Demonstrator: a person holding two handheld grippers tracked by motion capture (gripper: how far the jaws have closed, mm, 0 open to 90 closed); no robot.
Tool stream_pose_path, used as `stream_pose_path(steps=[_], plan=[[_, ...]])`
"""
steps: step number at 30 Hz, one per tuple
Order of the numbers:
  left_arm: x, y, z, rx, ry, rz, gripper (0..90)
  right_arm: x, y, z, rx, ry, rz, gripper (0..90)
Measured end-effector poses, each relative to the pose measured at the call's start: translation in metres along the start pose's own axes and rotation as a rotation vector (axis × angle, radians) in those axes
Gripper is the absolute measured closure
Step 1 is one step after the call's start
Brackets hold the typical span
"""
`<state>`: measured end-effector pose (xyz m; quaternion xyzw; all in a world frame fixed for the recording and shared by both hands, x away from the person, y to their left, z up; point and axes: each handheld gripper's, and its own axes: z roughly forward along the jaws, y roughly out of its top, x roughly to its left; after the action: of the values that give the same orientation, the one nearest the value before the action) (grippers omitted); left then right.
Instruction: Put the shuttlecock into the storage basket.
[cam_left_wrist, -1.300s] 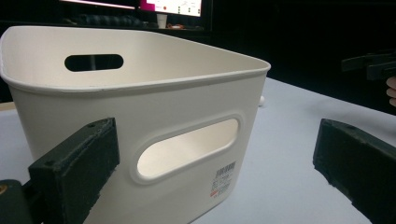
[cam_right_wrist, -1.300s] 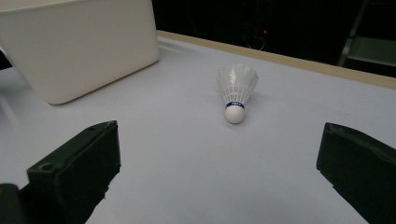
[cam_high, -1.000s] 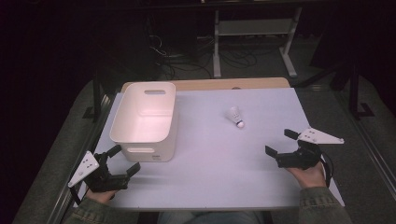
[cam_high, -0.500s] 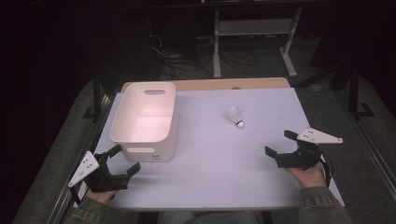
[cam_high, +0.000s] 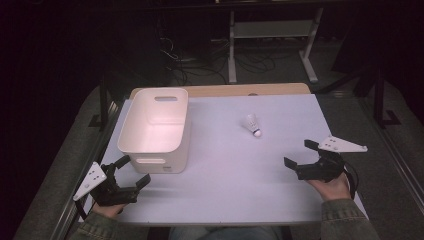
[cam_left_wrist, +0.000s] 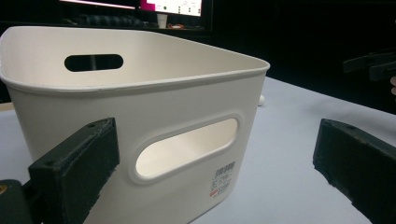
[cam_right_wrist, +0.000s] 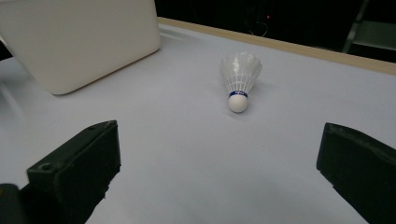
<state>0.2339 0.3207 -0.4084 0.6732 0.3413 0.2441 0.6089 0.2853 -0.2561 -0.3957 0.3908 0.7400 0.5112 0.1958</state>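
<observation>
I'm lining up the right gripper (cam_high: 302, 159) on the shuttlecock (cam_high: 253, 124), which is lying on its side on the table (cam_high: 225, 175), cork toward me, well right of the bin (cam_high: 155, 131). I'm judging the best pinch is across the cork or low on the skirt, coming in low and closing gently so the feathers aren't crushed. Both sets of jaws are spread wide and holding nothing. The right hand (cam_high: 330, 186) is resting near the table's right edge, jaws pointing inward; the left gripper (cam_high: 131, 171) is sitting just before the bin's near wall.
</observation>
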Motion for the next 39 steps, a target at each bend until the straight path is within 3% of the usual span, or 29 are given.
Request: stream_pose_path(steps=[39], plan=[[0.0, 0.0, 0.0, -0.001, 0.003, -0.001, 0.0, 0.005, 0.036, 0.019, 0.065, 0.047, -0.031, 0.0]])
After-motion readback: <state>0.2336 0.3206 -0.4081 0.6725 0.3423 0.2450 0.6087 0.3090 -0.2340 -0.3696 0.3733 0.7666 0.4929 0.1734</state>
